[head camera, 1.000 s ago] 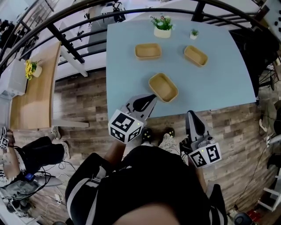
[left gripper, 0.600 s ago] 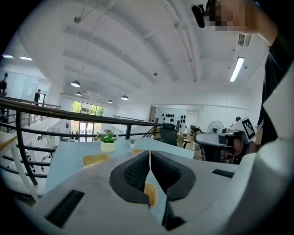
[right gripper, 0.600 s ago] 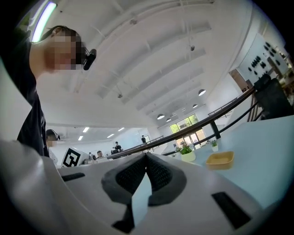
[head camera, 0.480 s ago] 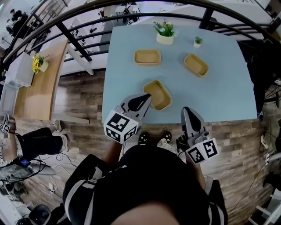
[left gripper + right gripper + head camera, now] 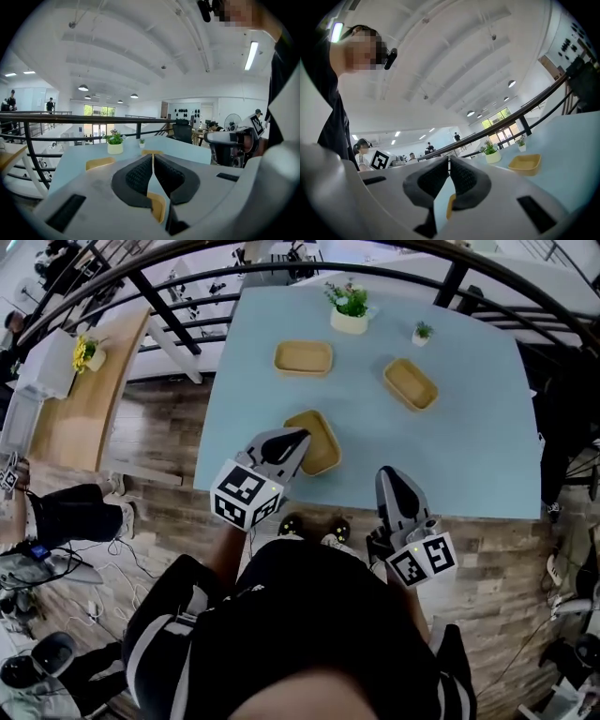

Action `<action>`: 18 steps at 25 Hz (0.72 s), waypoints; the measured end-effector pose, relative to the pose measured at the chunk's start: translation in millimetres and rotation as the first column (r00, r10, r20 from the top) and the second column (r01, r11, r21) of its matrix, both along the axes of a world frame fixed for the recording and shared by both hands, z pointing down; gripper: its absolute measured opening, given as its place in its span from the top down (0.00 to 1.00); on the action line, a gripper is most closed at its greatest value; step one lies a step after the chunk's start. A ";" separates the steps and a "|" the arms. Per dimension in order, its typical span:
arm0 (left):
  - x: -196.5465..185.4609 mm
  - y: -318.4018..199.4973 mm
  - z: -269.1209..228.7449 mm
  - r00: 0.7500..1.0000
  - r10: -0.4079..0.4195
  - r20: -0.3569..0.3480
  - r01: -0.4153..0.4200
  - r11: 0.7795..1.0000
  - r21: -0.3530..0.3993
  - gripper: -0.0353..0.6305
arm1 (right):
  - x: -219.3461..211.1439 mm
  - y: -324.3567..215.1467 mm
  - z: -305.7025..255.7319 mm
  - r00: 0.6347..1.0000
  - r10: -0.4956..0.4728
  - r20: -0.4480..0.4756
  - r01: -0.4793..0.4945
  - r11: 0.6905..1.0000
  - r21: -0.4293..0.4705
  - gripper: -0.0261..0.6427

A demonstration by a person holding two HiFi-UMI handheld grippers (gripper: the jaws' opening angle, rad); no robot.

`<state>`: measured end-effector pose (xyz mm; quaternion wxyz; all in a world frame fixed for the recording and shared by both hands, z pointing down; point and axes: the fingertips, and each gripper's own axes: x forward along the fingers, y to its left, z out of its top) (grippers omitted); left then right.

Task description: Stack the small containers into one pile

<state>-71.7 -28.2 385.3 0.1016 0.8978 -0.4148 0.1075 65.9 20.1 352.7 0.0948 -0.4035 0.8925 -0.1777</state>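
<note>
Across the pale blue table (image 5: 469, 446), three small tan containers lie well apart in the head view, none yet stacked: the centre container (image 5: 323, 442) near the table's lower edge, the upper container (image 5: 303, 358) above it, and the right-hand container (image 5: 410, 383) up and to the right. The left hand-held gripper (image 5: 298, 437), jaws pressed together on nothing, points at the centre container from lower left, its tip over that container's left rim; whether it touches cannot be told. The right hand-held gripper (image 5: 388, 476), likewise closed and empty, sits low in the frame at the table's lower edge, apart from every container. A larger potted plant (image 5: 350, 307) and a smaller potted plant (image 5: 423, 332) stand along the table's top edge. By this look the pile has not been begun: all three containers remain to be picked up and nested, and the jaws must first part
</note>
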 end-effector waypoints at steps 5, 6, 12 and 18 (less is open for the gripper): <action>1.7 -6.6 13.4 0.997 -0.070 0.041 0.071 0.997 -0.020 0.91 | 10.8 -2.7 20.0 0.997 -0.072 0.006 0.072 0.997 -0.031 0.94; 1.6 -5.4 16.3 0.996 -0.080 0.048 0.082 0.996 -0.030 0.91 | 10.4 -1.4 22.7 0.996 -0.089 0.006 0.089 0.995 -0.034 0.94; -15.2 -1.7 37.0 0.985 -0.139 0.102 0.147 0.985 -0.084 0.91 | -0.3 2.1 38.1 0.987 -0.159 0.030 0.160 0.985 -0.069 0.93; -34.3 -19.0 55.2 0.979 -0.138 0.152 0.157 0.981 -0.117 0.91 | -9.5 -6.8 59.5 0.989 -0.140 0.046 0.145 0.981 -0.131 0.92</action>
